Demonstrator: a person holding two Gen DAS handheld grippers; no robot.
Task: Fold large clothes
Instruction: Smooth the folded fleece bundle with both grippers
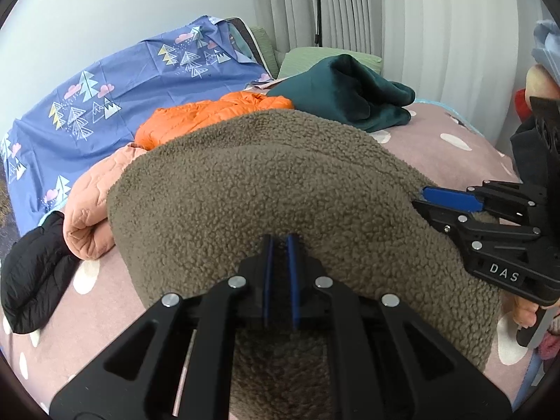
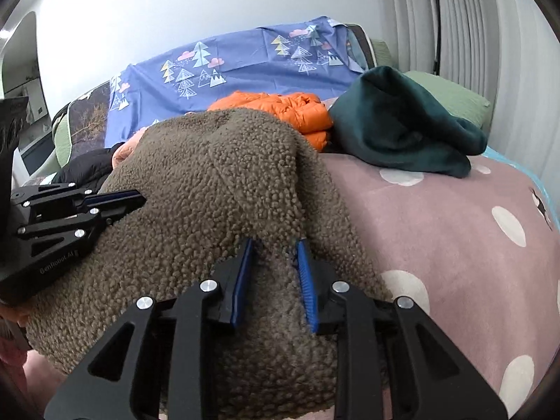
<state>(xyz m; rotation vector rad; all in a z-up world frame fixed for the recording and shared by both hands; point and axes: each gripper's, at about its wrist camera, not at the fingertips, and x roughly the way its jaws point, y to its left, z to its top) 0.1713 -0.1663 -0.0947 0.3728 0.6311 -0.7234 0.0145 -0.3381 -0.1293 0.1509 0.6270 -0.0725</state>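
Note:
A brown fleece garment (image 1: 273,189) lies spread over the pink dotted bed cover (image 1: 437,140); it also shows in the right wrist view (image 2: 210,192). My left gripper (image 1: 280,239) is shut on the fleece's near edge, its blue pads pinching the fabric. It shows from the side in the right wrist view (image 2: 138,199). My right gripper (image 2: 274,245) has its jaws slightly apart with a bunch of fleece between the blue pads. It shows at the right of the left wrist view (image 1: 420,196), clamped on the fleece's right edge.
Behind the fleece lie an orange puffer jacket (image 1: 210,112), a dark green garment (image 1: 350,91), a pink quilted garment (image 1: 94,203) and a black jacket (image 1: 31,273). A blue tree-print sheet (image 1: 105,98) covers the back. Curtains (image 1: 420,17) hang at right. A green pillow (image 2: 451,99) lies behind.

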